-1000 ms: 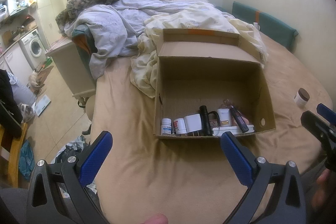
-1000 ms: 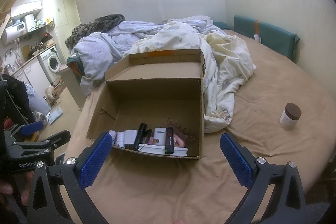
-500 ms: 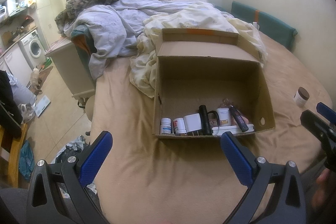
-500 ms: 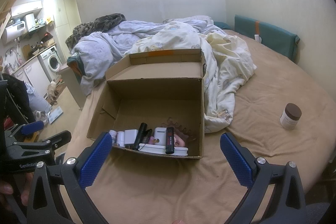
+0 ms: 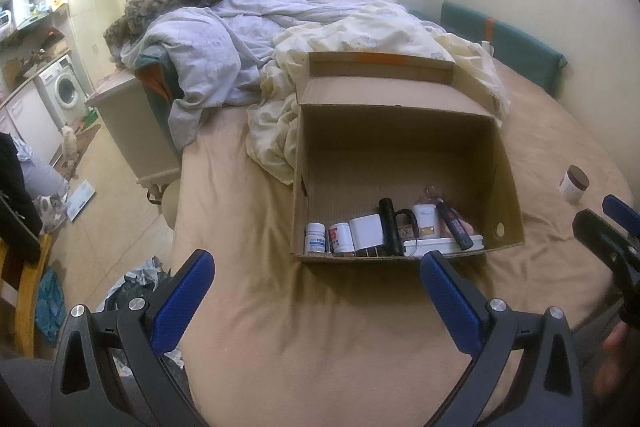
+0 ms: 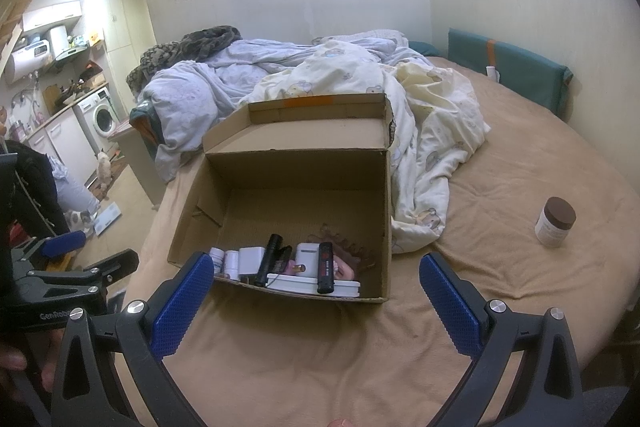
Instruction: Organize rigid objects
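Matt cardboard box (image 5: pixel 404 163) — soft cloth bedsheet (image 5: pixel 320 327)

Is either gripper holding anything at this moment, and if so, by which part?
Nothing is held. The left gripper and right gripper are both open and empty above the bed sheet, short of the cardboard box.

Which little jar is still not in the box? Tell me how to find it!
Start at the big cardboard box on the tan bed. Look to its right, past the crumpled cream blanket, to the bare sheet. There a small white jar with a dark brown lid stands upright alone, the only container outside the box.
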`<state>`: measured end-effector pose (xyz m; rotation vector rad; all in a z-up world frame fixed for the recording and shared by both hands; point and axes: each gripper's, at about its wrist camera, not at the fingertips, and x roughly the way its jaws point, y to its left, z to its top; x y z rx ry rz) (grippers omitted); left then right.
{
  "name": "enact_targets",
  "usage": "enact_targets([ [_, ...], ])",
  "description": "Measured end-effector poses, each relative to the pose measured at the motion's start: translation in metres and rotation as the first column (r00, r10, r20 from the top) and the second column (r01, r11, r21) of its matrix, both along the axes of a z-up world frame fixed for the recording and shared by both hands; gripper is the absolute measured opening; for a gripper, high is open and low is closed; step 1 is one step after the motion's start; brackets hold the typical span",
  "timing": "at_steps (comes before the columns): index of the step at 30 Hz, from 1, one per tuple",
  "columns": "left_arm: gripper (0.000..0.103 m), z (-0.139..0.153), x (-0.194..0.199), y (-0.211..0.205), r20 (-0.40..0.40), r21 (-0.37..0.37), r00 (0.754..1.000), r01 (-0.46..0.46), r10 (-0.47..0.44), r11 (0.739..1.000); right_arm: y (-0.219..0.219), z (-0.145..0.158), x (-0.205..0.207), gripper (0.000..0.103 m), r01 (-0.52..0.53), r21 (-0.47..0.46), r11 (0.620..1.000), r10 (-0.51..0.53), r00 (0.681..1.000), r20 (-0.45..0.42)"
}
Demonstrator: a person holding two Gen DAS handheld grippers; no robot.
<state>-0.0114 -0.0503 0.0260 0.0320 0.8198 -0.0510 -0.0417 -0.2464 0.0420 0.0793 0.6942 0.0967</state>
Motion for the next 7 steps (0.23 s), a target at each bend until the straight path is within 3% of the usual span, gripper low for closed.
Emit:
enact_targets([
  [7, 0.102, 0.0005, -0.0003, -0.0013, 0.006, 0.0, 1.0, 0.007, -0.007, 1.0, -0.0002, 0.0, 0.0006, 0.103, -0.001, -0.002, 1.0, 0.001, 1.0, -0.002],
])
